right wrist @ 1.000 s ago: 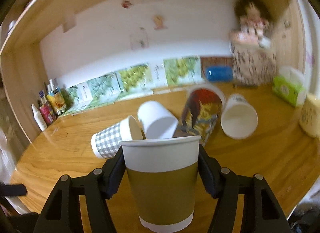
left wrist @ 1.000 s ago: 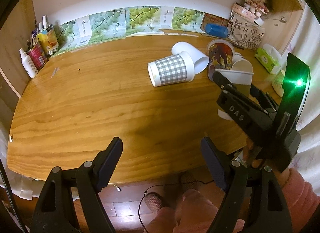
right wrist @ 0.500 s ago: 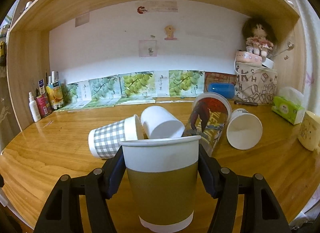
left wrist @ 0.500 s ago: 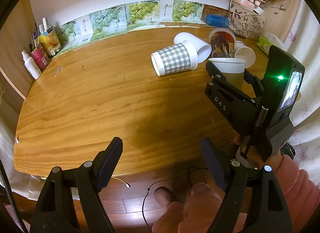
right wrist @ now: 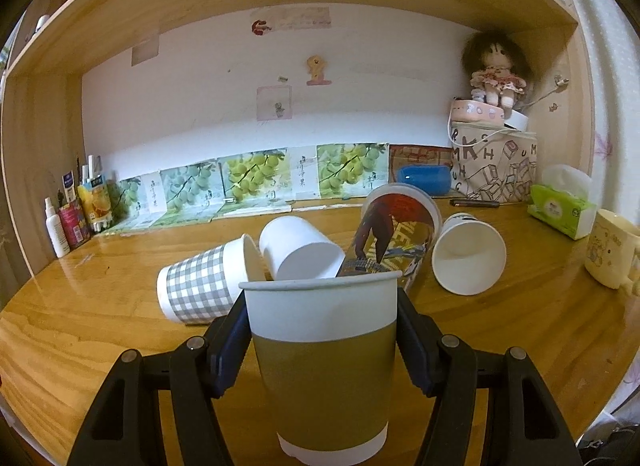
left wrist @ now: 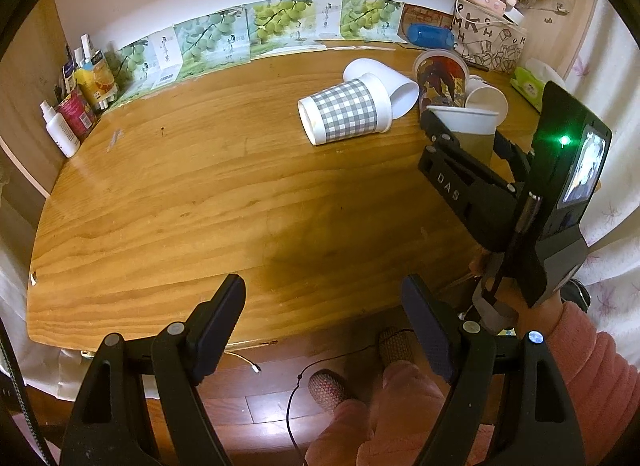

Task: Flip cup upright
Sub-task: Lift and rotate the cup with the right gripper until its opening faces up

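Observation:
My right gripper (right wrist: 322, 340) is shut on an olive and white paper cup (right wrist: 324, 366), held upright with its mouth up, low over the wooden table (right wrist: 60, 326). The same cup (left wrist: 466, 125) shows in the left wrist view, clamped by the right gripper (left wrist: 466, 141). Behind it several cups lie on their sides: a grey checked cup (right wrist: 200, 290), a plain white cup (right wrist: 304, 250), a printed cup (right wrist: 392, 234) and a white cup (right wrist: 468, 258). My left gripper (left wrist: 324, 330) is open and empty over the table's front edge.
Bottles (left wrist: 76, 105) stand at the back left. Grape-print boxes (left wrist: 280, 25) line the back wall. A printed bag (right wrist: 496, 165) with a doll (right wrist: 496, 73), a tissue pack (right wrist: 560, 209) and a yellow mug (right wrist: 612, 250) sit at the right.
The right gripper has carried the olive cup slightly forward and levelled out. The left gripper has pulled back and up a little from the table.

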The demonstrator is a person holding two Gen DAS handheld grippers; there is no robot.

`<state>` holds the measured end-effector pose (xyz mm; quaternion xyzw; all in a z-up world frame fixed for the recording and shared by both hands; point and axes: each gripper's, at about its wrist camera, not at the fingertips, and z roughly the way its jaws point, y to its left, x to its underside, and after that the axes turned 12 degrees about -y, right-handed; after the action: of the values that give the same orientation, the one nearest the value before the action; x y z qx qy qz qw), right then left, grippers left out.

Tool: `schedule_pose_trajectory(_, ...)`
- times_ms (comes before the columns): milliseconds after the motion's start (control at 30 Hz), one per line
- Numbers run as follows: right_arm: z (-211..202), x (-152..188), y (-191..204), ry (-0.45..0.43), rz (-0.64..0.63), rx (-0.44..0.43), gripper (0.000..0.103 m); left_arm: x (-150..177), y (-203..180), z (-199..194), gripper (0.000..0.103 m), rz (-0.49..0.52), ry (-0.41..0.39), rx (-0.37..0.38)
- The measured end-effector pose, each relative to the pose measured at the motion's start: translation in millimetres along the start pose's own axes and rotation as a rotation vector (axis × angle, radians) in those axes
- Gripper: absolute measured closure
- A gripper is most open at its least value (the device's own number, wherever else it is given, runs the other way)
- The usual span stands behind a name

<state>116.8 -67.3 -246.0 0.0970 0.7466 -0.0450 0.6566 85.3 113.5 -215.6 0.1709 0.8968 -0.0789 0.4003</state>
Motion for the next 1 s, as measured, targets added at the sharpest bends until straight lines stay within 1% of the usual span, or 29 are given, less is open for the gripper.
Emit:
schedule_pose_trajectory(400,-5.5,5.4,-2.6,0.015,0.026,0.005,0.035,3.3,-0.3,-0.3,0.020,-0.001,0.008,0.002)
schedule_pose_trajectory(833,-8.2,1.1,-5.7,0.003,0.044,0.006,0.035,6.8,-2.1,-1.6,0.020,0.000,0.018,0.009)
schedule_pose_trajectory(1000,-9.3,3.8,-4.3,0.019,0.040,0.004,0.034,8.4,-1.5,-1.8,0.020,-0.001,0.023,0.008)
